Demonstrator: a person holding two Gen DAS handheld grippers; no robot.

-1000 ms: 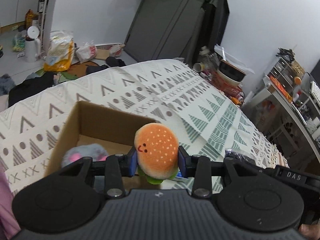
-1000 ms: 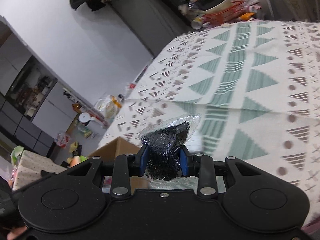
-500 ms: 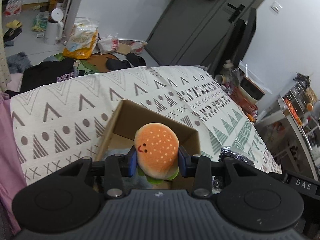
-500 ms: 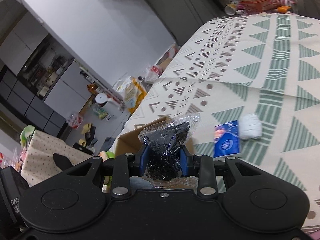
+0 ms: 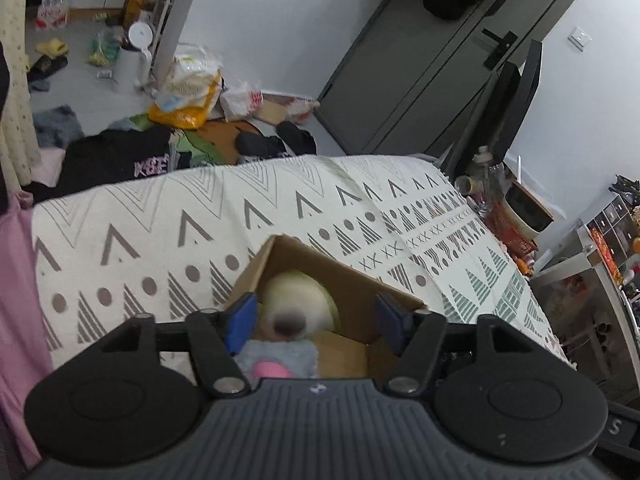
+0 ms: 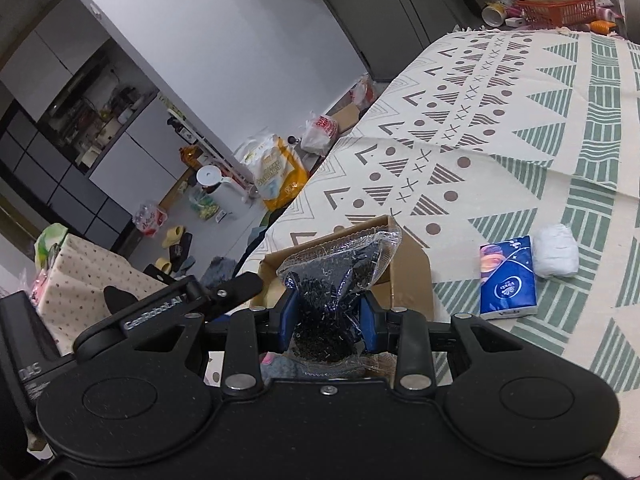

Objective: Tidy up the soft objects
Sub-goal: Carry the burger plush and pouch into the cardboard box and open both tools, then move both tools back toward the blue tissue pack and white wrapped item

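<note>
Left gripper [image 5: 316,322], spread, has dropped its burger toy [image 5: 298,304] into the one cardboard box [image 5: 352,280]; right gripper [image 6: 328,326] pinches one black-bead bag [image 6: 336,280] above it

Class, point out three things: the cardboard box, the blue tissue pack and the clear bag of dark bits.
cardboard box [image 5: 352,280]: left wrist view, inner far wall.
blue tissue pack [image 6: 507,278]: right wrist view, middle of its face.
clear bag of dark bits [image 6: 340,268]: right wrist view, upper body.

patterned bedcover [image 5: 280,216]: spread flat | white kettle [image 5: 134,58]: on floor beside yellow bag [image 5: 188,92] | black clothing [image 5: 116,160]: heaped by bed | red basket [image 6: 554,10]: holding bowl | slippers [image 6: 176,240]: on floor
</note>
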